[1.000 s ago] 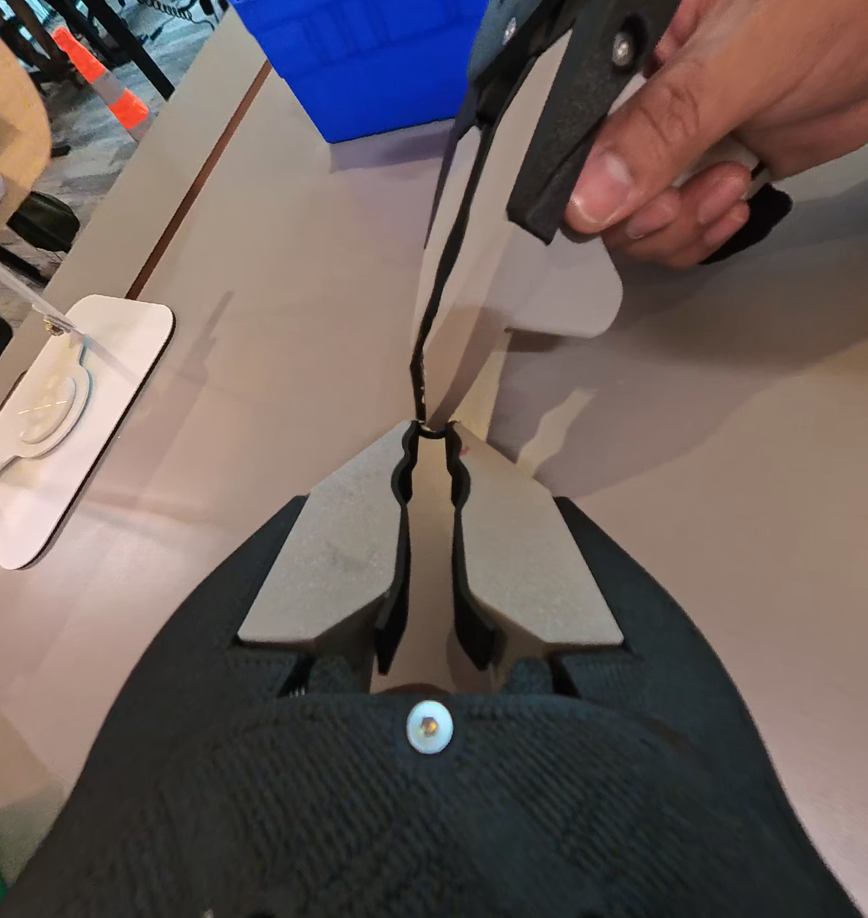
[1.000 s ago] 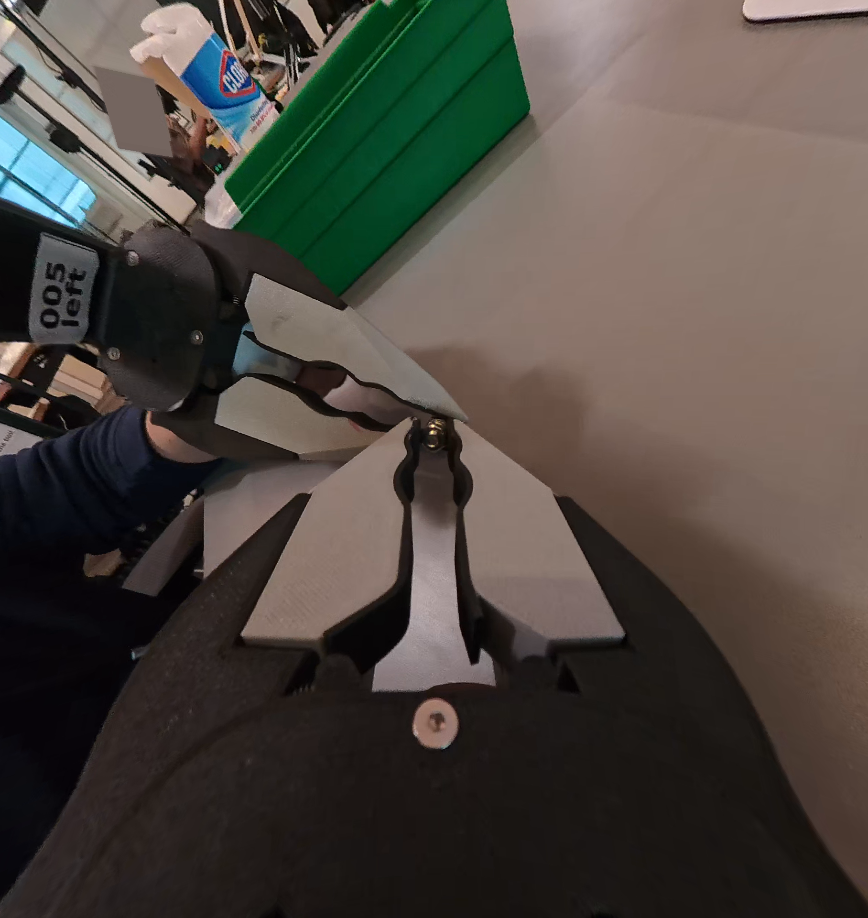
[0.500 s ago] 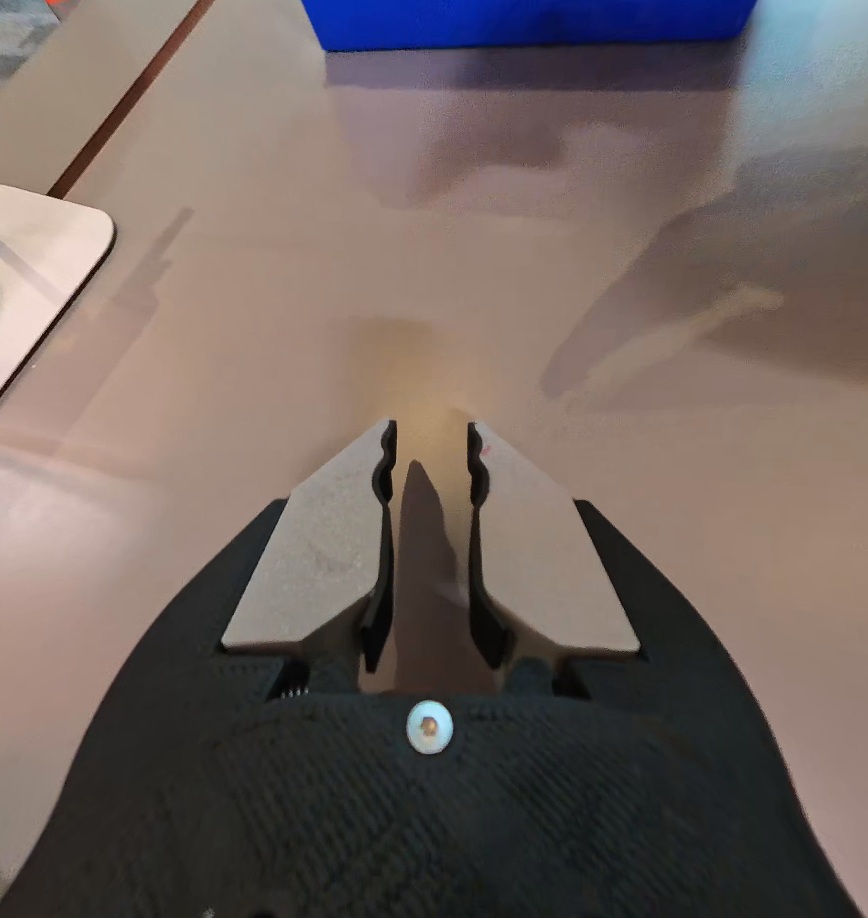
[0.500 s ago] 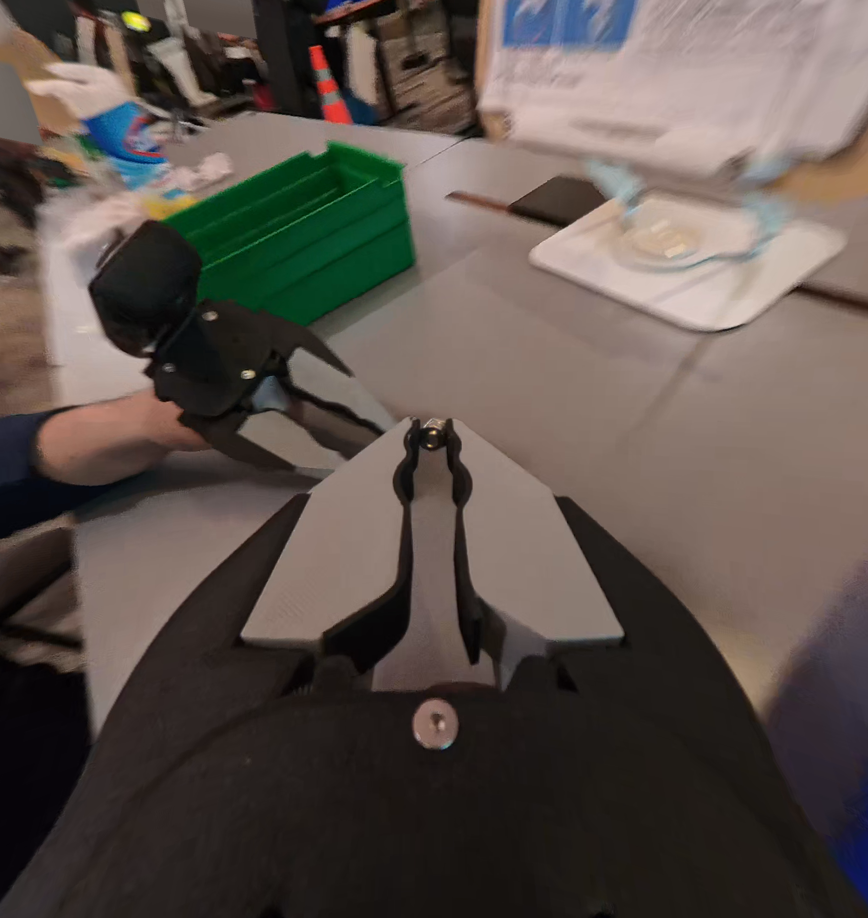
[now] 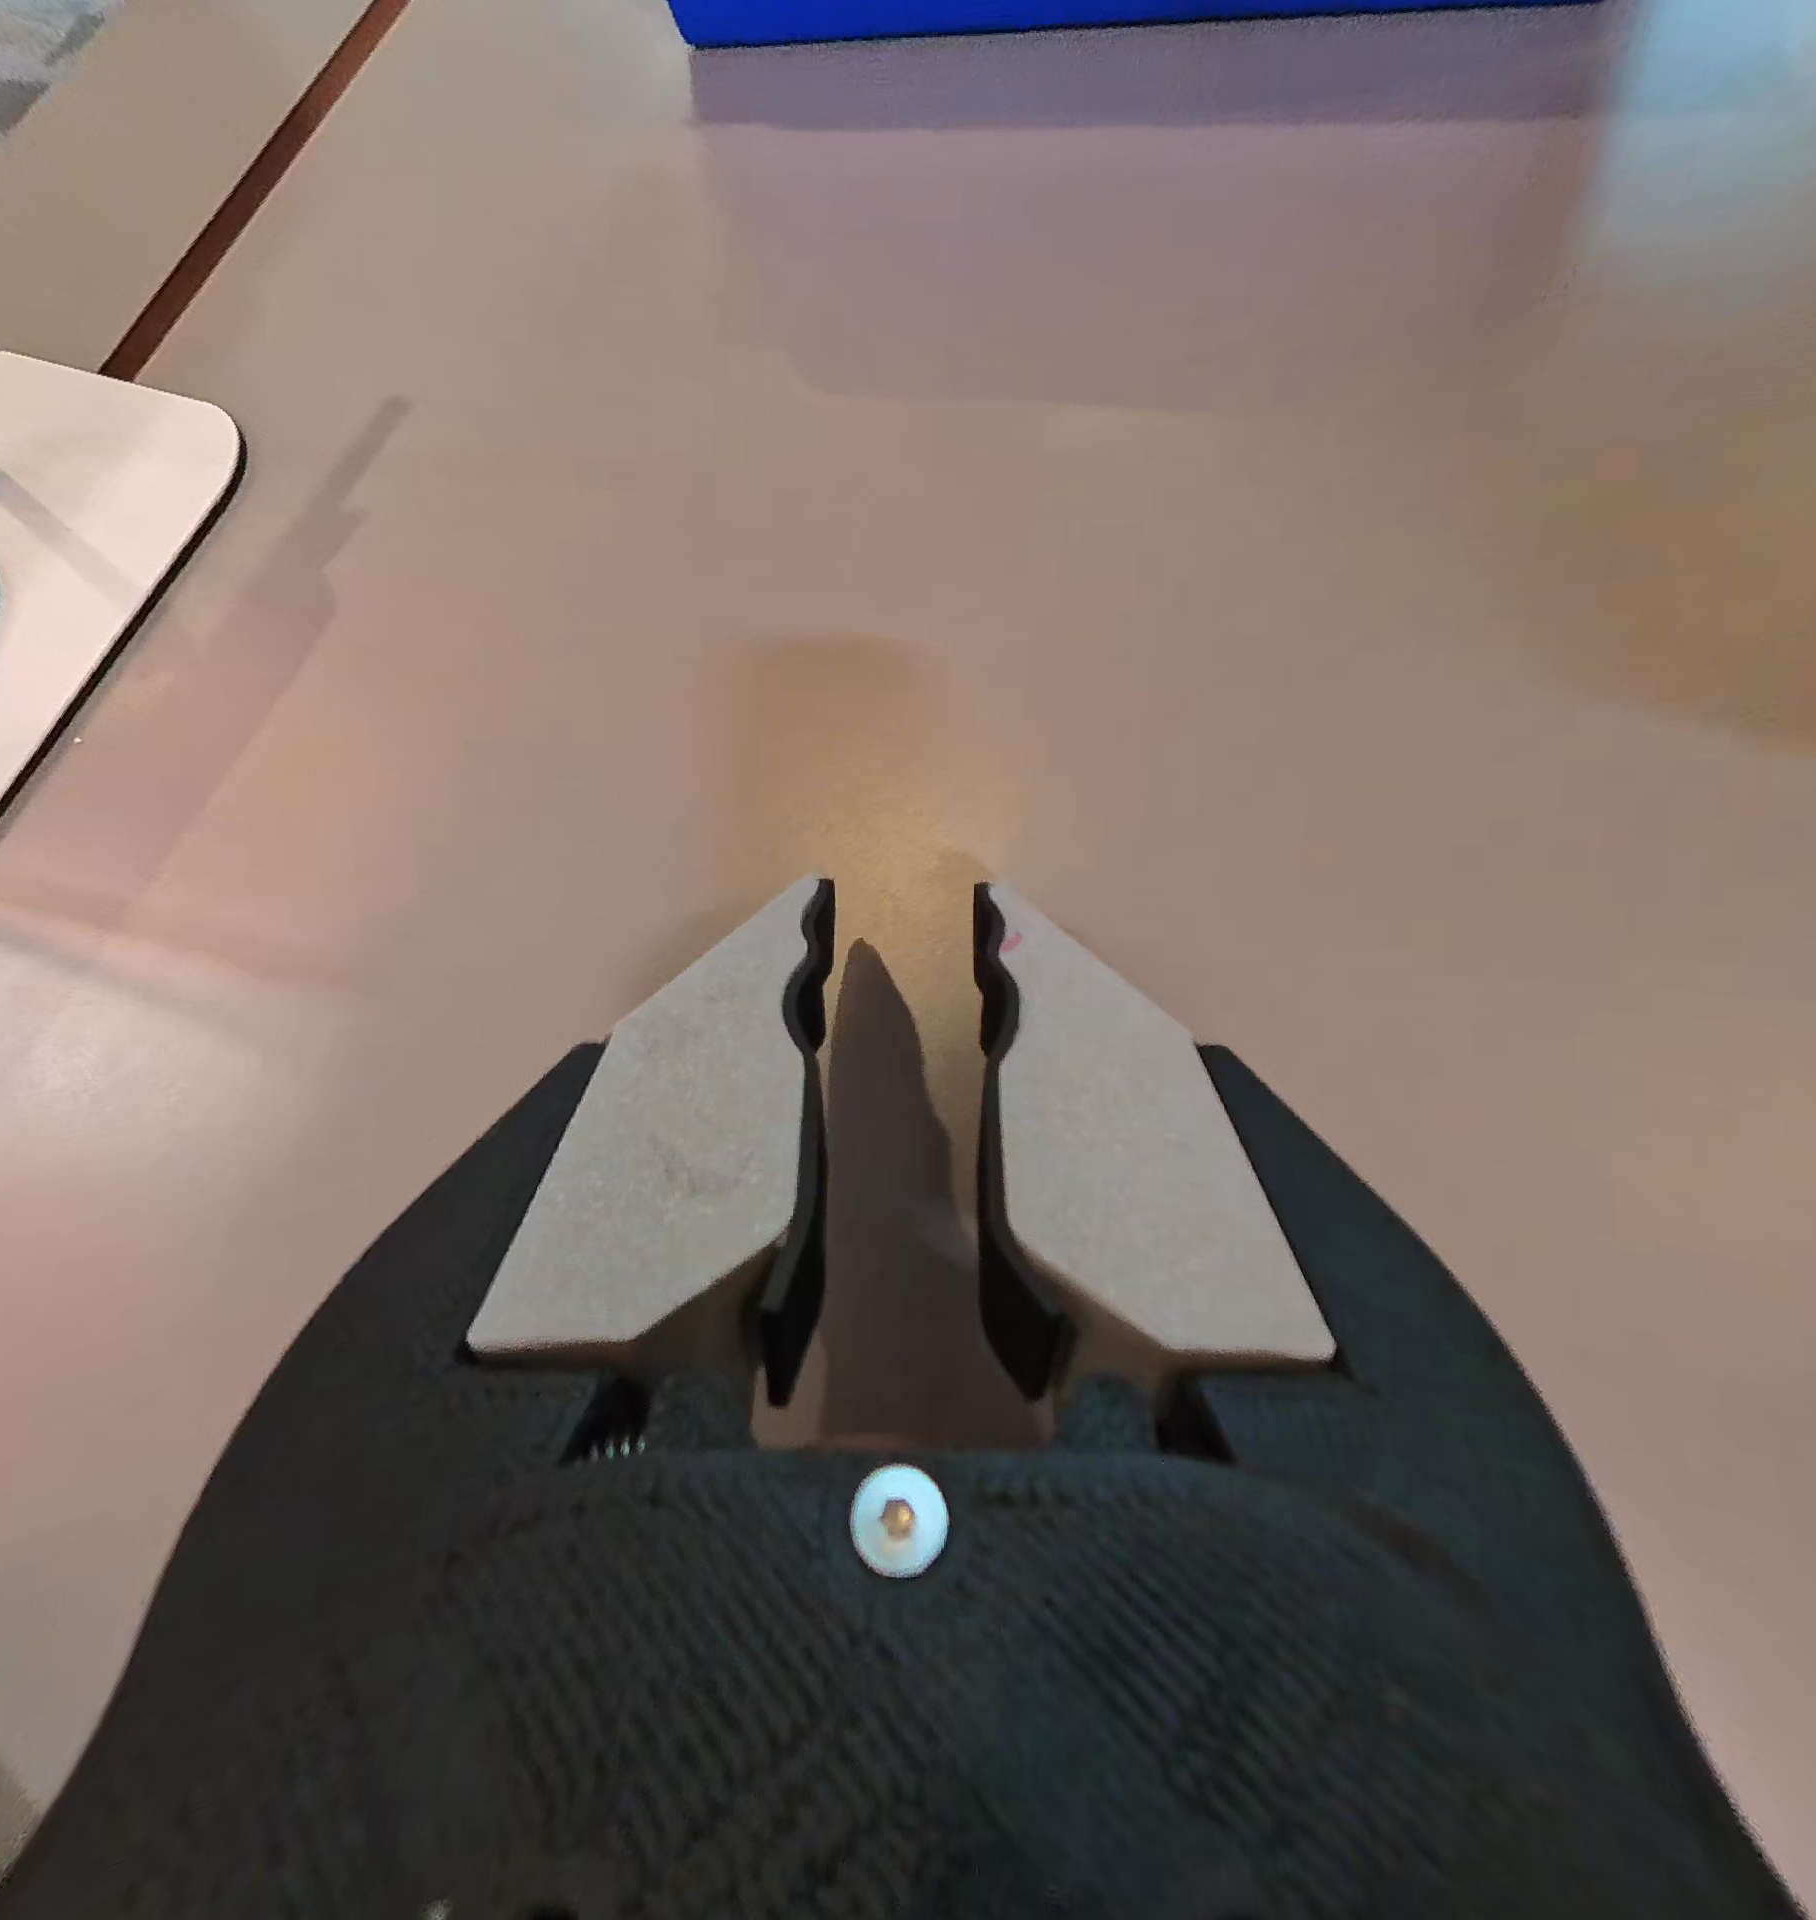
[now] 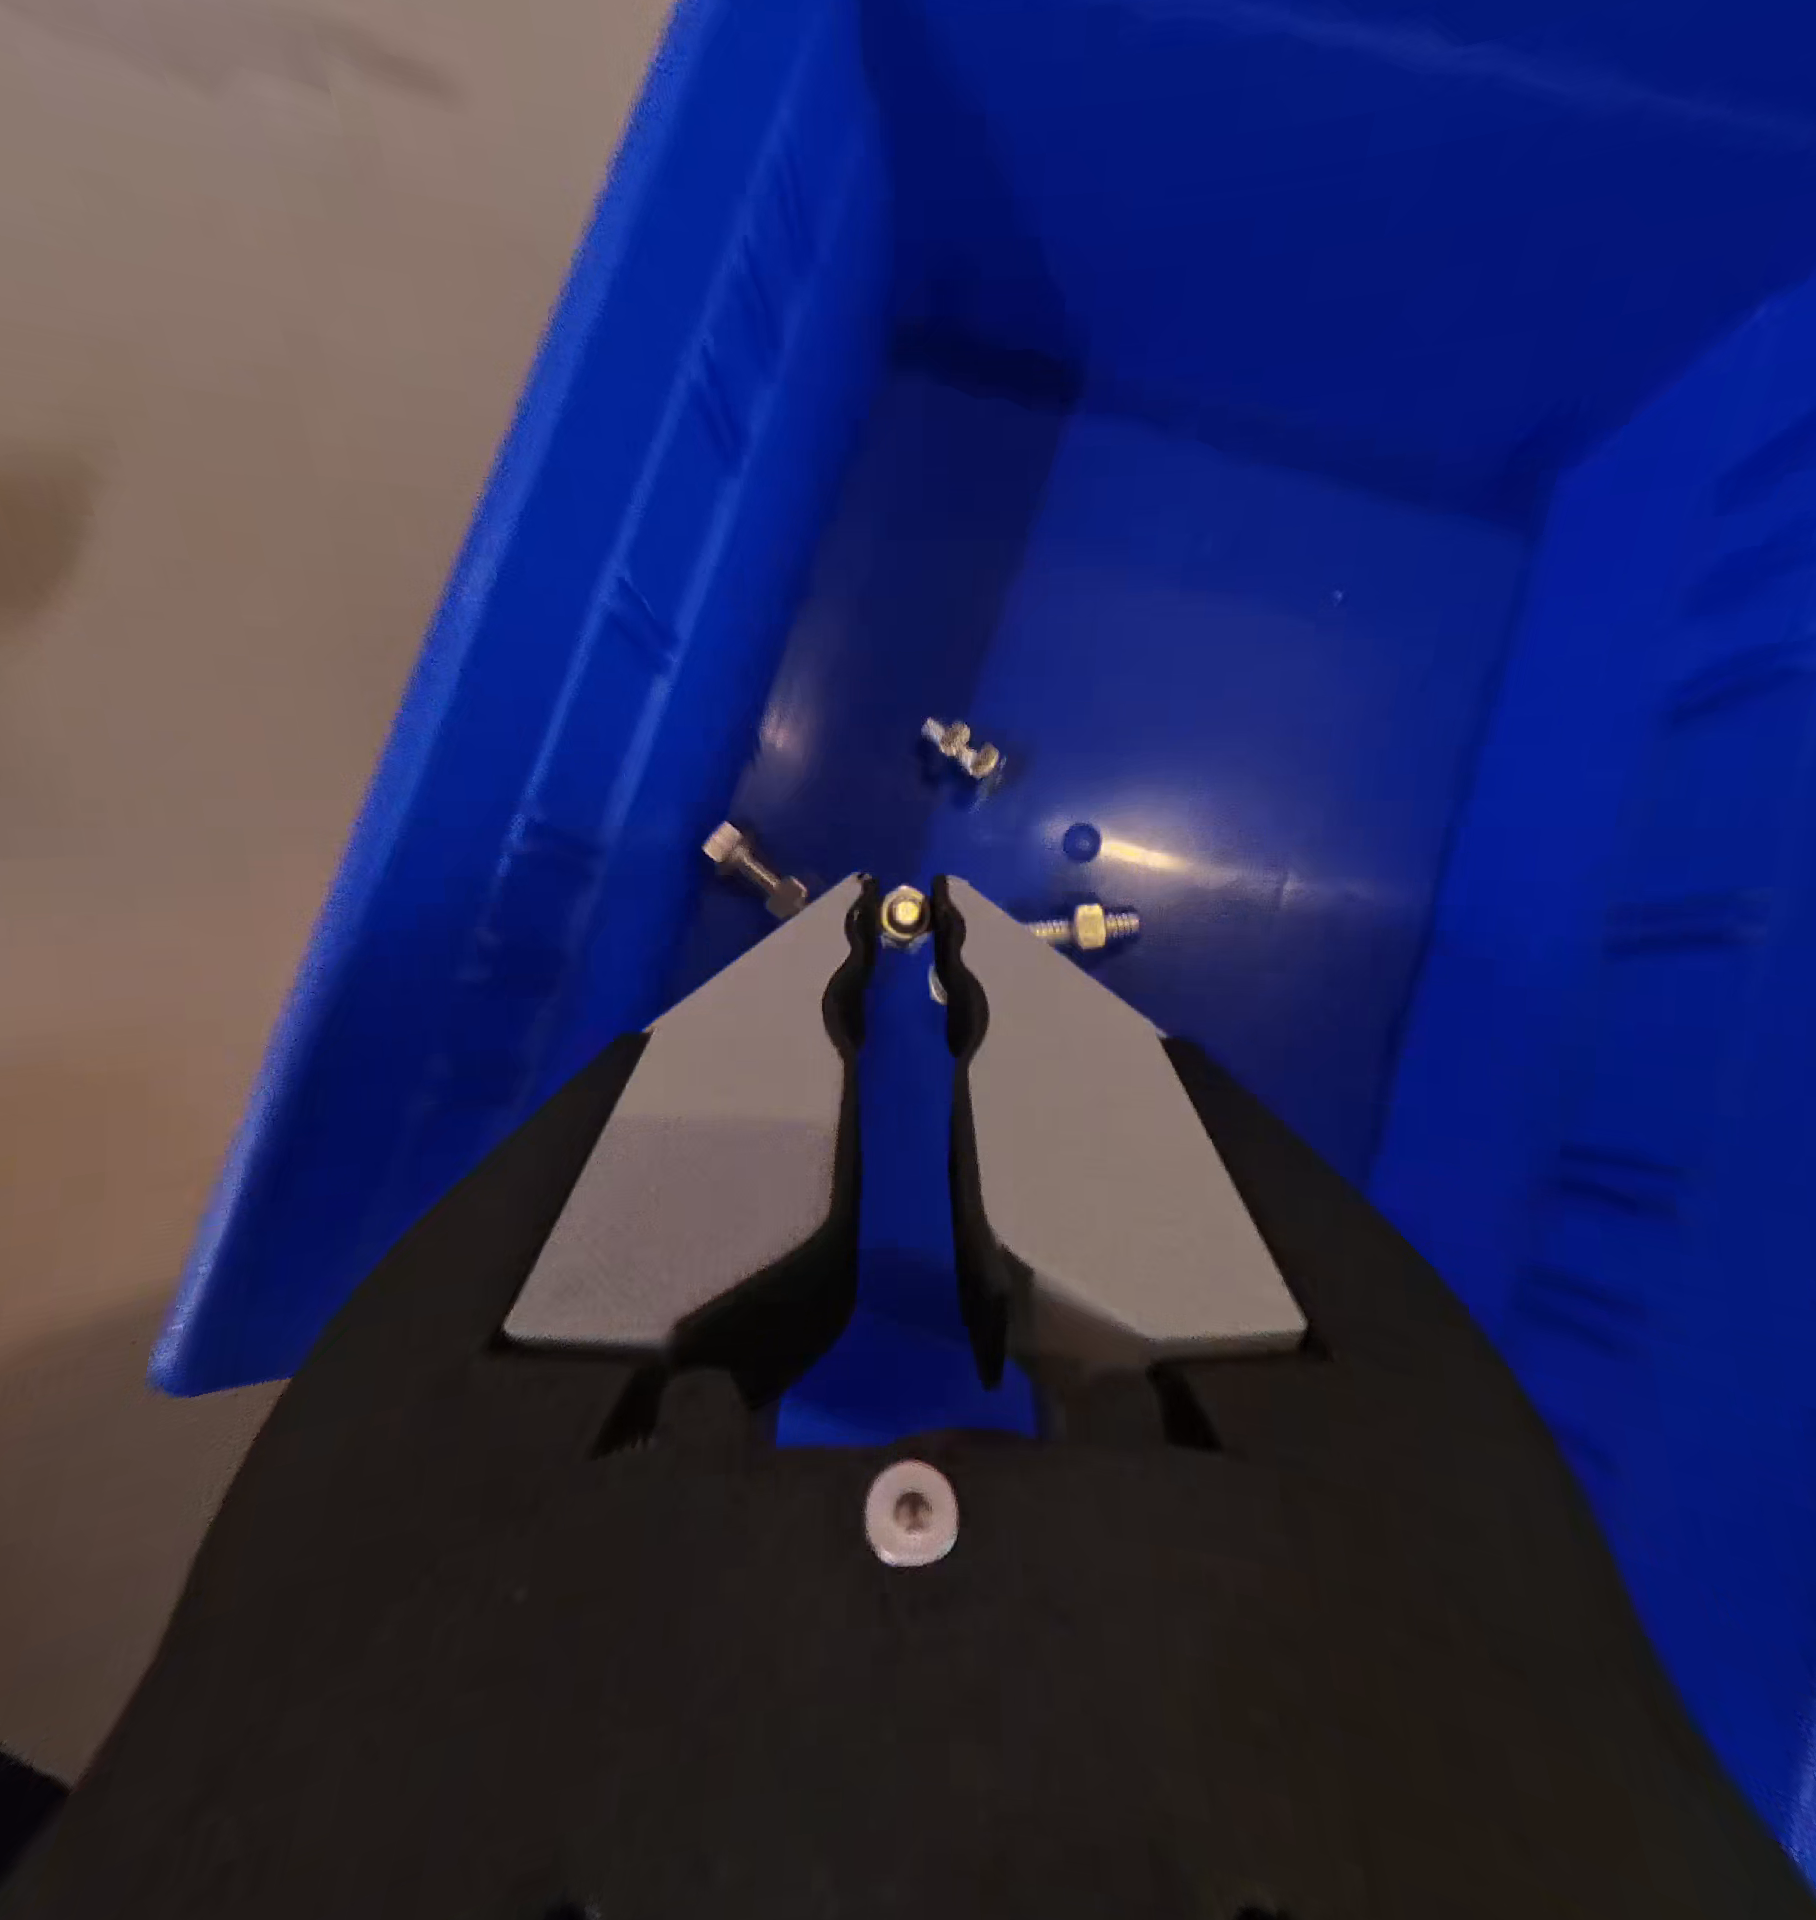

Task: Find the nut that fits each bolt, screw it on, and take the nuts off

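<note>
Small shiny bolt with hex nut sits pinched end-on between the tips of the right gripper, over the glossy blue plastic bin. Three more nutted bolts lie on the bin floor. Left gripper is spread and empty above the matte beige table, white rounded board far left.

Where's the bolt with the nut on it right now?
In the right wrist view, the bolt with its nut sits between the right gripper tips, over the blue bin, with three loose bolts lying on the bin floor around it.
</note>
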### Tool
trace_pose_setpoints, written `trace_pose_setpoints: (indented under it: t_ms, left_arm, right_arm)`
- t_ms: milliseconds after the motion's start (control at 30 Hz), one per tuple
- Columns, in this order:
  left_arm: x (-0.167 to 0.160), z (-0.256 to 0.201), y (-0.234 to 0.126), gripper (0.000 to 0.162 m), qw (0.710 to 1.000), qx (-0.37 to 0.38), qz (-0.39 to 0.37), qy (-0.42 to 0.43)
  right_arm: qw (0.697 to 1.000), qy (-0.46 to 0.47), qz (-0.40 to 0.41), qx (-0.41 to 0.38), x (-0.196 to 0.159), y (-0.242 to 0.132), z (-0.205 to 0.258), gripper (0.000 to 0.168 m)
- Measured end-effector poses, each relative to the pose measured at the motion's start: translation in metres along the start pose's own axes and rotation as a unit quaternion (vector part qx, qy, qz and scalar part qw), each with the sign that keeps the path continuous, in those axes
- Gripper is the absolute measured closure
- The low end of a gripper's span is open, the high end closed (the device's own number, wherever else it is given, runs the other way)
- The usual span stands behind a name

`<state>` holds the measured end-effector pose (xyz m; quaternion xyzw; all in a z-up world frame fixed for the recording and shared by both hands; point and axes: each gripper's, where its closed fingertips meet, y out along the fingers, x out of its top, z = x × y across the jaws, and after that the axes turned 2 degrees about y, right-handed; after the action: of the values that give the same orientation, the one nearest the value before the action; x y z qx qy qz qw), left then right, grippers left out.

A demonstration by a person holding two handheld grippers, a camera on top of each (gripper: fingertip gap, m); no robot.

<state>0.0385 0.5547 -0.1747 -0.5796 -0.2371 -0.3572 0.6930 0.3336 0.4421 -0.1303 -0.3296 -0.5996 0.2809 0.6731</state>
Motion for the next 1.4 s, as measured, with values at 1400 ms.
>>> trace_pose_setpoints:
  t_ms: [1400]
  left_arm:
    - [0.011, 0.019, -0.030, 0.118, 0.995, 0.003, -0.049, -0.089]
  right_arm:
    - [0.957, -0.217, -0.157, 0.111, 0.061, 0.099, 0.236, 0.115]
